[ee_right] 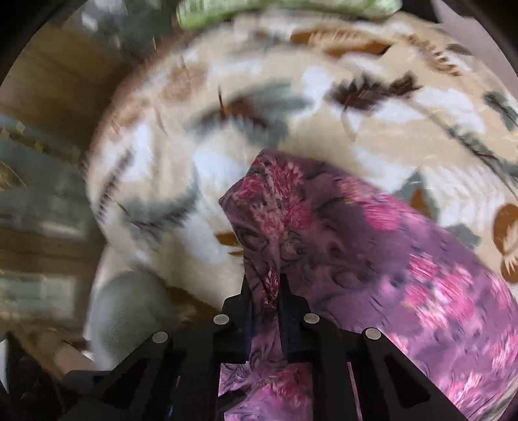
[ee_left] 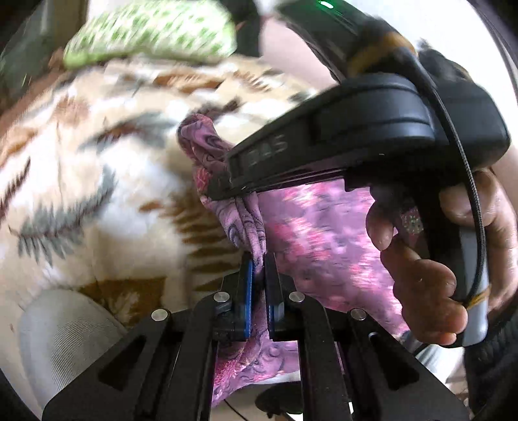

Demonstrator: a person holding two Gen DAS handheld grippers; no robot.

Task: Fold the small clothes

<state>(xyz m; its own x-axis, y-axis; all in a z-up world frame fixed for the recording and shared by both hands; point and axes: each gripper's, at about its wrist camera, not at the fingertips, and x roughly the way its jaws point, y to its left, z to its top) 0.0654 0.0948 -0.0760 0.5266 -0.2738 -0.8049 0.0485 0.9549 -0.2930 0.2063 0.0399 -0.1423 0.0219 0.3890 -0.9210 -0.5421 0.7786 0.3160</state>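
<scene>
Thin printed purple cloth (ee_right: 372, 246), fuzzy plush blanket (ee_left: 97, 168), matt black fingers (ee_right: 285, 301)

I see my right gripper (ee_right: 264, 285) pinching a bunched fold of purple cloth (ee_right: 372, 246) over the blanket (ee_right: 259, 97); a green cloth (ee_right: 275, 9) lies beyond.

place: home, bedroom | evidence: bed spread with a plush cream blanket (ee_right: 323, 107) printed with grey and brown leaves, filling most of both views | green-and-white patterned pillow (ee_left: 152, 32) at the top of the frame | wooden furniture (ee_right: 48, 90), blurred, at the left edge of the right wrist view
</scene>
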